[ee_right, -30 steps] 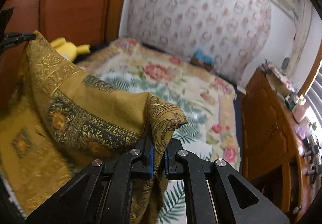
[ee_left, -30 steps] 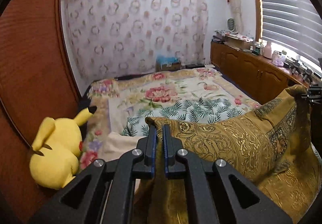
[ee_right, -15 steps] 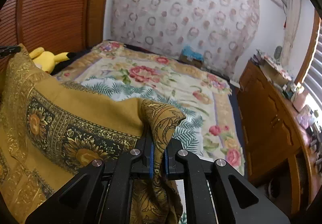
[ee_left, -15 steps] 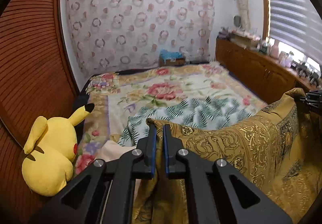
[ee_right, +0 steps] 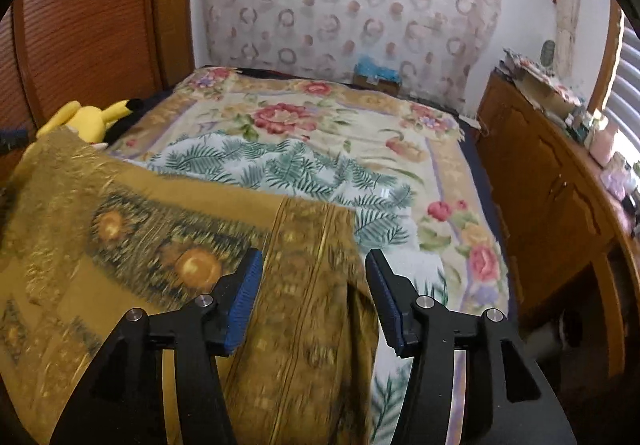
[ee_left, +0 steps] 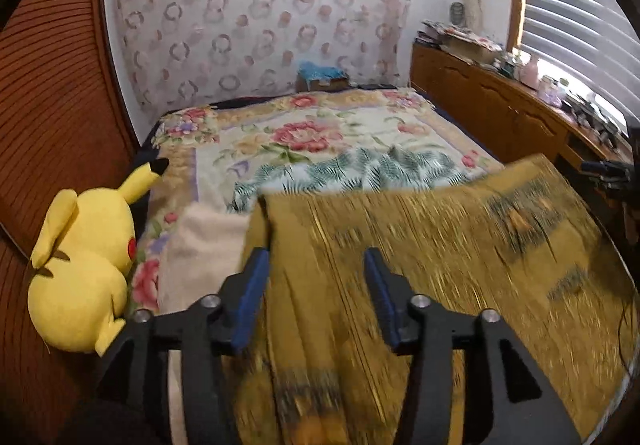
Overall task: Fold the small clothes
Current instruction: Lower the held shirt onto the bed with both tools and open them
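A mustard-gold patterned cloth (ee_left: 440,257) with dark sunflower borders spreads across the near end of the bed, blurred by motion; it also shows in the right wrist view (ee_right: 168,245). My left gripper (ee_left: 316,273) is open, its blue-padded jaws wide apart over the cloth's left corner. My right gripper (ee_right: 314,273) is open too, jaws apart over the cloth's right corner. Neither holds the cloth. The right gripper shows at the far right of the left wrist view (ee_left: 608,173).
The bed (ee_left: 320,133) has a floral blanket and a palm-leaf sheet (ee_right: 288,169). A cream cloth (ee_left: 204,245) lies left of the gold cloth. A yellow Pikachu plush (ee_left: 80,269) sits by the wooden wall. A cluttered wooden cabinet (ee_right: 552,181) runs along the right.
Both grippers have opened and let go of the gold cloth's corners. The cloth has dropped from its raised, draped hold and is falling flat onto the bed.
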Available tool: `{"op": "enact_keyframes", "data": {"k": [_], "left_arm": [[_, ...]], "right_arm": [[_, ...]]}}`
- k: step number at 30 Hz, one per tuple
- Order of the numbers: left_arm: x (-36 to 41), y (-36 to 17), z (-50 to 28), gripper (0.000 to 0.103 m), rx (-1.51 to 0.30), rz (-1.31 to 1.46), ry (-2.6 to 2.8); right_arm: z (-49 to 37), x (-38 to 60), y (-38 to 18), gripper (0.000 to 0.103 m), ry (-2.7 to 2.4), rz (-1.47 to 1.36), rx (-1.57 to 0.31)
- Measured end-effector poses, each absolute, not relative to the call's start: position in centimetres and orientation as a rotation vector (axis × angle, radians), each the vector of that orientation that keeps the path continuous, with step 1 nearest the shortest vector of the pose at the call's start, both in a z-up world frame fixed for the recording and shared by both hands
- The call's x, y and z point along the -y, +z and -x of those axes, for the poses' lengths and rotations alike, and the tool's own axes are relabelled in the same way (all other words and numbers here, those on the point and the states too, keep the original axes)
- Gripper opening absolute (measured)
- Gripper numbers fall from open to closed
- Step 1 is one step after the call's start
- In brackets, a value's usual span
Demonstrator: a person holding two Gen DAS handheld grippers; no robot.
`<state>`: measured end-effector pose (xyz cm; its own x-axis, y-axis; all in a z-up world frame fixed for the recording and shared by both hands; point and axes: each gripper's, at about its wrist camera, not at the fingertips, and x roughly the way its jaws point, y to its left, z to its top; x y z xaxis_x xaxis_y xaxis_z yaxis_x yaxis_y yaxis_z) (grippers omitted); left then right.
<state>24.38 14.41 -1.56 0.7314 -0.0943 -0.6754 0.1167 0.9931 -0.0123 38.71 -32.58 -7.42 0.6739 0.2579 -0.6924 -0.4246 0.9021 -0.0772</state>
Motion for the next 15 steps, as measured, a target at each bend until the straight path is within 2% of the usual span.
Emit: {"op": "enact_keyframes", "data": {"k": [7,15], "left_arm": [[-13.8,-4.3,-20.7,0.053,-0.788,-0.031,-0.083],[-14.3,-6.5,-20.3,0.053,-0.816,-0.031,-0.056]], "right_arm": [[-33.8,34.4,-9.3,0.055,0.426,0.180,-0.807],[-31.7,36.3,-12.7,0.055,0.360,0.105,-0.866]]}}
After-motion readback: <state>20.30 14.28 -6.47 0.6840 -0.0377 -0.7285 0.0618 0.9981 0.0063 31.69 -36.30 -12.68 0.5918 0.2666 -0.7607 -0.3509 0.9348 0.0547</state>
